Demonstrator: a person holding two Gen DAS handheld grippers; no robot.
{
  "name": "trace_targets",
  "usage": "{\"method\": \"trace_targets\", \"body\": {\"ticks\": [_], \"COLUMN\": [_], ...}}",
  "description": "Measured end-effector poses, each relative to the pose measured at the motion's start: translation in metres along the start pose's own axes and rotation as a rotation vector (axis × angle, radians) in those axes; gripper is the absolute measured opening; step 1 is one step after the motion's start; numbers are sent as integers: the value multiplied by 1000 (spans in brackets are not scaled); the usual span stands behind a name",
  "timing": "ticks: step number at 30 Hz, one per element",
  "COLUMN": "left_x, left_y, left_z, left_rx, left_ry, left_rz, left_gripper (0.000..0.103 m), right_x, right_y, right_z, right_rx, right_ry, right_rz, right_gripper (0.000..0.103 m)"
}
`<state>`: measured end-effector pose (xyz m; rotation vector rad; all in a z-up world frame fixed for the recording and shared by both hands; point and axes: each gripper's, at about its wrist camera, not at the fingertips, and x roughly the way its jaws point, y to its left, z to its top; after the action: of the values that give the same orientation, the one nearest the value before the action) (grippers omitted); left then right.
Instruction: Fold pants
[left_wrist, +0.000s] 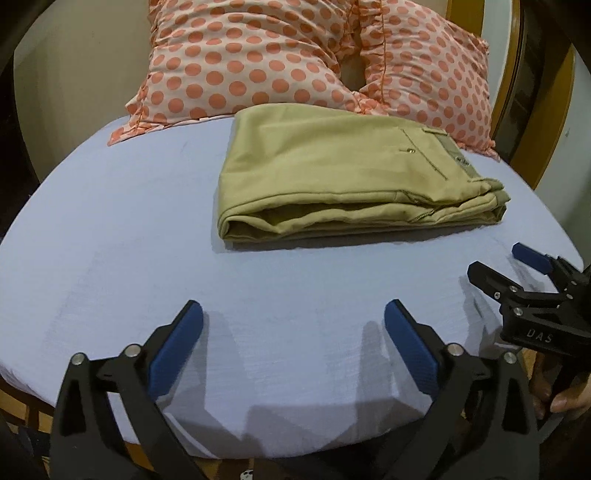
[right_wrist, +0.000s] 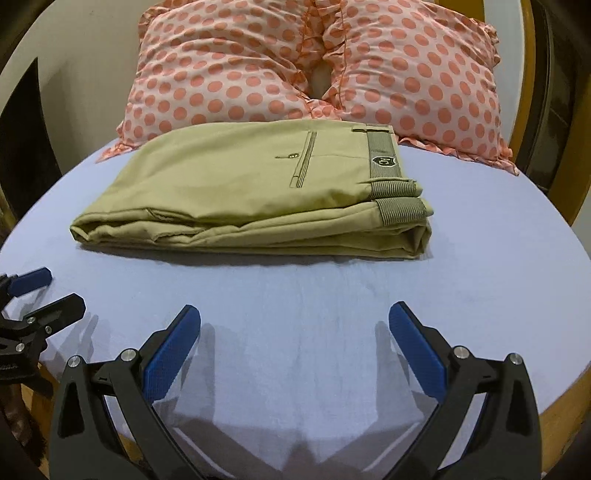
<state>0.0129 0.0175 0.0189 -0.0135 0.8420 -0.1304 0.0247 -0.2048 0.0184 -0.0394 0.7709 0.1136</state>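
Pants (right_wrist: 251, 192), khaki, lie folded into a thick stack on the bed (right_wrist: 332, 314), on its pale blue sheet, near the two polka-dot pillows (right_wrist: 314, 70), with the waistband turned toward the right side. Both sets of tongs hang over the near edge of the bed, well apart from the stack: the left tongs (left_wrist: 293, 317) are spread wide and hold nothing, and the right tongs (right_wrist: 294, 319) are likewise released and empty. The fold looks finished to me. The risk from here is disturbance: the front layers sit loosely, with a gaping roll at the near left corner, so a careless nudge or a pinch of only the top layer could pull the stack open. The pillows touch or nearly touch the far edge, leaving little room to push it back. Nothing lies between the tongs and the stack.
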Motion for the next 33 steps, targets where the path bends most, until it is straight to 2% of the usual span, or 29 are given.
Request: {"method": "trace_targets", "body": {"ticks": [3,8,33], "left_x": [3,4,3], "left_y": [-9,-6,-7], "left_z": [-4,-3,-4], "left_rx": [47,24,32], "left_ry": [-1,4,-5], "left_rz": [68,70,73], "left_gripper": [101,101,101], "right_x": [3,2,2], "right_y": [-3,-2,-3], "right_z": [-4,-6,-7], "right_rx": [27,23,25], "right_ry": [11,6,9], "right_rz": [12,4,2], "right_gripper": [102,102,102]}}
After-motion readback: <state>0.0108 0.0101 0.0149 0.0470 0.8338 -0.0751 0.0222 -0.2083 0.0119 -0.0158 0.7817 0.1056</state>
